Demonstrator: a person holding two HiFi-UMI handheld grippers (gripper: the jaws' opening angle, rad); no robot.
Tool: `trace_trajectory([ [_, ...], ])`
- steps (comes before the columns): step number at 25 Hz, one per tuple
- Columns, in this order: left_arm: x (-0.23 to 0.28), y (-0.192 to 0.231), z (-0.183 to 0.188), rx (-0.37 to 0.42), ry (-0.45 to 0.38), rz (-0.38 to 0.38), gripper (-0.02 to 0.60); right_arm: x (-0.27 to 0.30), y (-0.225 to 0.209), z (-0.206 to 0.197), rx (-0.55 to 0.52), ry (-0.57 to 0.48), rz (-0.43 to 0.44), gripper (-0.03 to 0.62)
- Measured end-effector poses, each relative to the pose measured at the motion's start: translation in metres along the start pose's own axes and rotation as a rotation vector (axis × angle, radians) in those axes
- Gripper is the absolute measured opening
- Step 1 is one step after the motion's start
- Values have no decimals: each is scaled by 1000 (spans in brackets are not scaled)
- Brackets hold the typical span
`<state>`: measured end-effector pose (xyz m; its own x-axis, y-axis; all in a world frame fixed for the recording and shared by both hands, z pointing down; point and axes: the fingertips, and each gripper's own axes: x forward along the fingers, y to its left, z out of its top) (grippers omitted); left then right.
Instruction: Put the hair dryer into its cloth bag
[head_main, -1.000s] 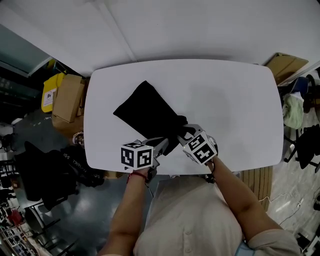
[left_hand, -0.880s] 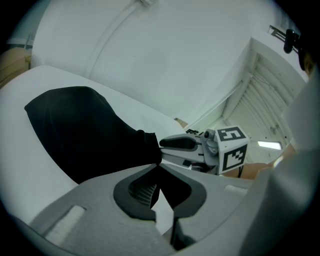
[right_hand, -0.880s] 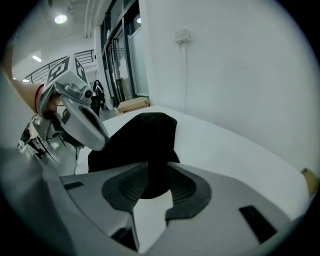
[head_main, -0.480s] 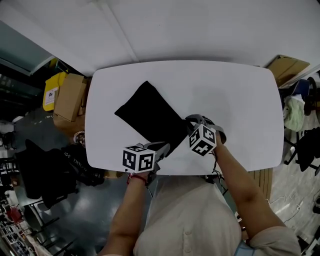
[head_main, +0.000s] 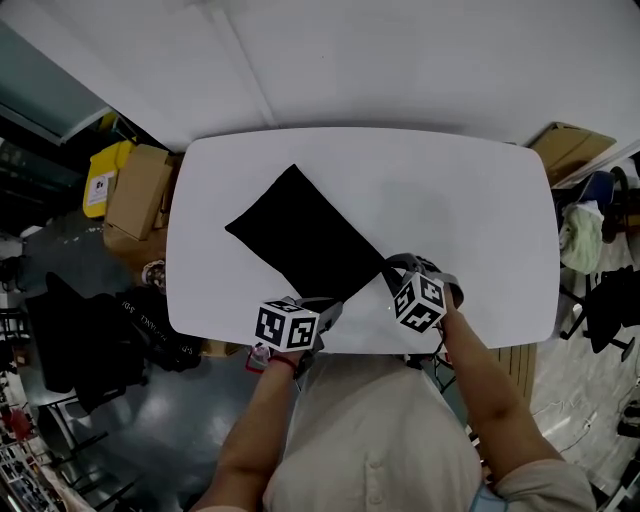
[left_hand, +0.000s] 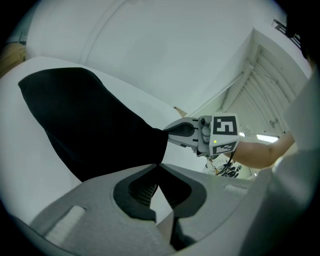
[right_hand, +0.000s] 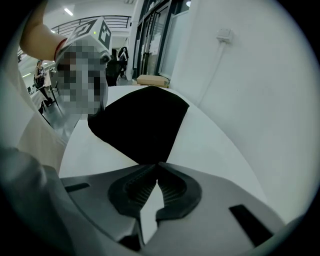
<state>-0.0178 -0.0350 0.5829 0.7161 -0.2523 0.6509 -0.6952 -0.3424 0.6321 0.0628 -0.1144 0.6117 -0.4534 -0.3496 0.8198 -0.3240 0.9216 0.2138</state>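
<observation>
At the table's near edge, left hand-held gripper pinches one cloth bag corner, right hand-held gripper just closing on the other; hair dryer unseen, maybe inside; hold firm, lift evenly

Lab-like workroom, white table, cardboard boxes on grey floor left of the left gripper, clothes-draped chairs right of the right gripper

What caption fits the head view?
Black cloth bag on a table, pinched by the left tool and just-closed right tool.
</observation>
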Motion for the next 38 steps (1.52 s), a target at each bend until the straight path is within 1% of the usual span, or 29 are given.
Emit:
trace_trajectory([
  [2, 8, 0, -5, 0, 9, 12, 20, 2, 1, -6, 19, -4, -3, 21],
  [4, 14, 4, -8, -1, 8, 29, 20, 5, 1, -10, 60, -18, 0, 23],
  [7, 20, 12, -12, 1, 6, 61, 20, 15, 4, -15, 118, -32, 30, 27],
  [8, 22, 16, -14, -3, 6, 71, 20, 18, 5, -18, 131, -32, 39, 48],
  [9, 22, 18, -16, -7, 5, 80, 20, 19, 6, -21, 144, -31, 45, 90],
  [10, 22, 21, -18, -12, 3, 87, 21, 20, 7, -23, 154, -30, 49, 115],
  [12, 20, 23, -22, -20, -9, 88, 21, 18, 8, -27, 164, -28, 53, 125],
  [17, 16, 21, -27, -28, -45, 75, 23, 11, 15, -42, 149, -2, 59, 126],
  [20, 13, 16, -29, -19, -61, 61, 39, 0, 18, -43, 196, -28, 56, 126],
  [22, 9, 12, -29, -6, -73, 49, 67, -9, 19, -40, 232, -51, 56, 126],
  [24, 6, 6, -27, 16, -97, 44, 112, -18, 22, -36, 252, -74, 48, 126],
  [27, -2, -1, -22, 82, -159, 61, 142, -30, 22, -28, 320, -126, 24, 126],
  [30, -10, -7, -17, 159, -212, 94, 149, -45, 21, -16, 411, -186, 2, 126],
  [32, -16, -10, -14, 195, -249, 124, 153, -55, 21, -5, 468, -241, 3, 126],
  [35, -22, -14, -12, 205, -272, 139, 153, -67, 23, 12, 562, -306, 35, 124],
  [38, -25, -15, -11, 208, -275, 141, 153, -72, 29, 25, 613, -331, 69, 108],
])
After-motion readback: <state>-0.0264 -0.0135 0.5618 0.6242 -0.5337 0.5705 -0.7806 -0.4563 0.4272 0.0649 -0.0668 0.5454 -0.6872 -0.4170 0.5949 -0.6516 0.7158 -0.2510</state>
